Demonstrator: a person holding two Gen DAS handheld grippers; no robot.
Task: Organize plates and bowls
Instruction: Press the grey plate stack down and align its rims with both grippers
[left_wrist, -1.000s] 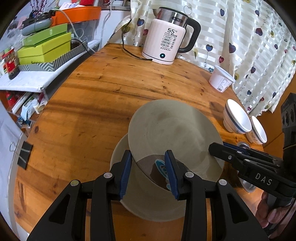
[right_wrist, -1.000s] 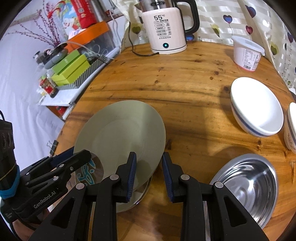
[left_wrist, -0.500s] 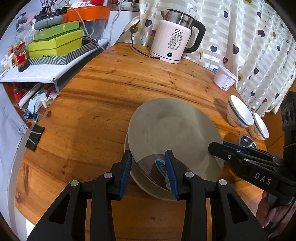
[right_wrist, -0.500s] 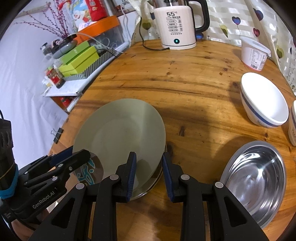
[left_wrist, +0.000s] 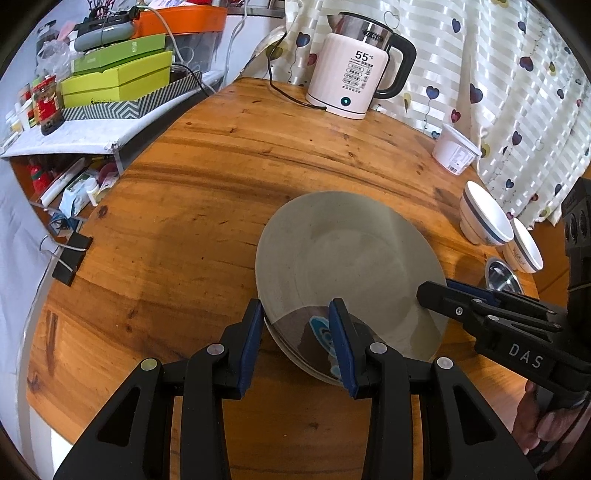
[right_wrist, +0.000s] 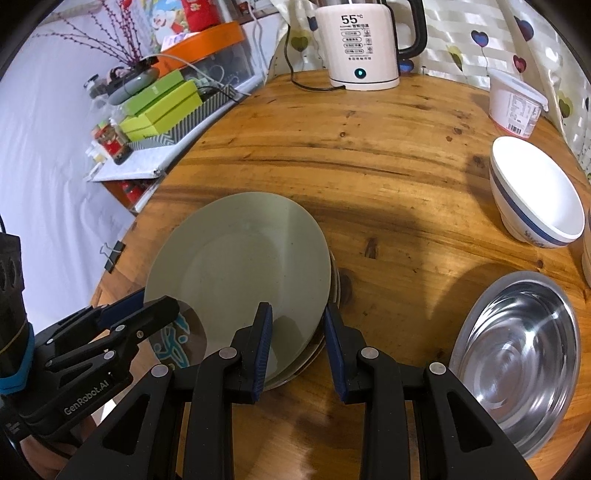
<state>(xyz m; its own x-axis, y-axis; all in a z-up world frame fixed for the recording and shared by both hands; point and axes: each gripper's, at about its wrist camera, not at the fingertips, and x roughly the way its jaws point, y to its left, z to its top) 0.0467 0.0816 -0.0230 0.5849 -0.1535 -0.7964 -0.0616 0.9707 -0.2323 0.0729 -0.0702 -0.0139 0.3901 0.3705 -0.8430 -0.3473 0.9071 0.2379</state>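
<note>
Left gripper (left_wrist: 297, 341): blue-padded fingers set either side of the near rim of a stack of plates; whether the pads press the rim cannot be told. A patterned, glossy patch with a blue motif is seen between the fingers.

Right gripper (right_wrist: 297, 349): fingers set astride the right-hand rim of the same stack; an actual clamp cannot be told. It is also seen from the left wrist view (left_wrist: 436, 291) at the plate's right edge, with a hand (left_wrist: 539, 424) on its handle.

Grey-green plate (left_wrist: 347, 266): uppermost item, laid on further plates whose rims show beneath it, at the near part of the round wooden tabletop (left_wrist: 221, 177).

Stainless steel bowl (right_wrist: 517, 354): on the tabletop, just right of the stack, apart from it.

White bowl with blue band (right_wrist: 535, 192): beyond the steel bowl, near the right edge; a second such bowl (left_wrist: 522, 249) is beside it.

White plastic tub (right_wrist: 515, 103): far right, near the heart-print curtain (left_wrist: 498, 92).

Electric kettle (left_wrist: 354, 81): at the far edge, display reading 55.

Green boxes (left_wrist: 118, 77): stacked on a side shelf left of the tabletop.
</note>
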